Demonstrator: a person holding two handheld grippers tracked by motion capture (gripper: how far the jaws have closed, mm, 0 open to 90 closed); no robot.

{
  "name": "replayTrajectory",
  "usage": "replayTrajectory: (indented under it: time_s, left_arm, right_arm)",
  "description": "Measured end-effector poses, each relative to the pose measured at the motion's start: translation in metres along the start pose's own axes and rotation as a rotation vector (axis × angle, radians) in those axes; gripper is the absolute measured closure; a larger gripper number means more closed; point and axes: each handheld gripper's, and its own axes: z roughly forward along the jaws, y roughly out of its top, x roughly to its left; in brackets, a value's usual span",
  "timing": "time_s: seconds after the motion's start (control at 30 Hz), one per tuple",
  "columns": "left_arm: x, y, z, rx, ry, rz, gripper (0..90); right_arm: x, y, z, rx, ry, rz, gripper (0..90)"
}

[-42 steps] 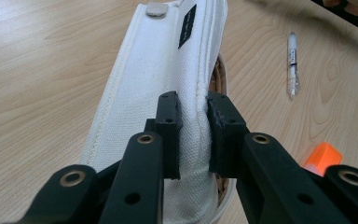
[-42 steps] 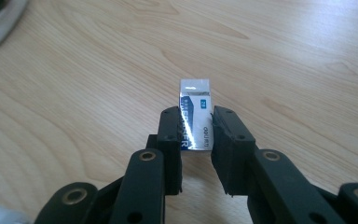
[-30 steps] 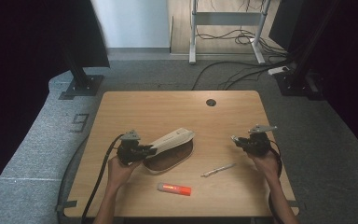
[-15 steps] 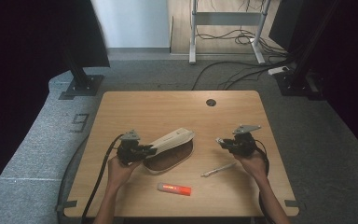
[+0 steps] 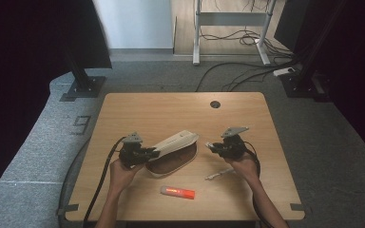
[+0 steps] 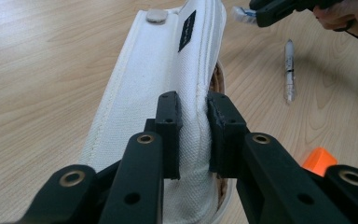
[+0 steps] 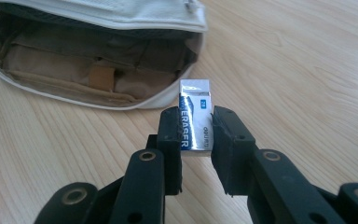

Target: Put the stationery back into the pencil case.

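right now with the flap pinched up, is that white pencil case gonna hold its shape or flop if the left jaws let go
Probably flops: the pencil case is woven cloth, and its flap stands up only where the left gripper pinches it. It likely weighs little, since the inner pockets look flat. It shouldn't roll, as it lies broad on the table.

Matt woven-cloth pouch (image 6: 168, 60), glossy eraser (image 7: 195, 122) sleeve, smooth wood-grain table (image 5: 138, 109).

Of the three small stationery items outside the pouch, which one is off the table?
The eraser, clamped upright in the right gripper near the open pouch. The pen and the orange-capped stick both lie flat on the table.
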Motion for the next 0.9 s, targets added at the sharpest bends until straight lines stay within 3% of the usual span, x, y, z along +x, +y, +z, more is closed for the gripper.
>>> replayTrajectory:
  time_s: [0.37, 0.53, 0.9]
  left_arm:
    - [0.000, 0.000, -0.001, -0.001, -0.002, 0.003, 75.6]
    - [-0.001, 0.001, -0.003, -0.008, -0.001, 0.005, 75.6]
    - [-0.002, 0.001, -0.002, -0.005, -0.003, 0.005, 75.6]
  right_arm:
    - [0.016, 0.011, 0.020, 0.009, 0.019, -0.034, 72.1]
    - [0.024, 0.015, 0.038, 0.028, 0.031, -0.042, 72.1]
    - [0.030, 0.023, 0.058, 0.044, 0.026, -0.046, 72.1]
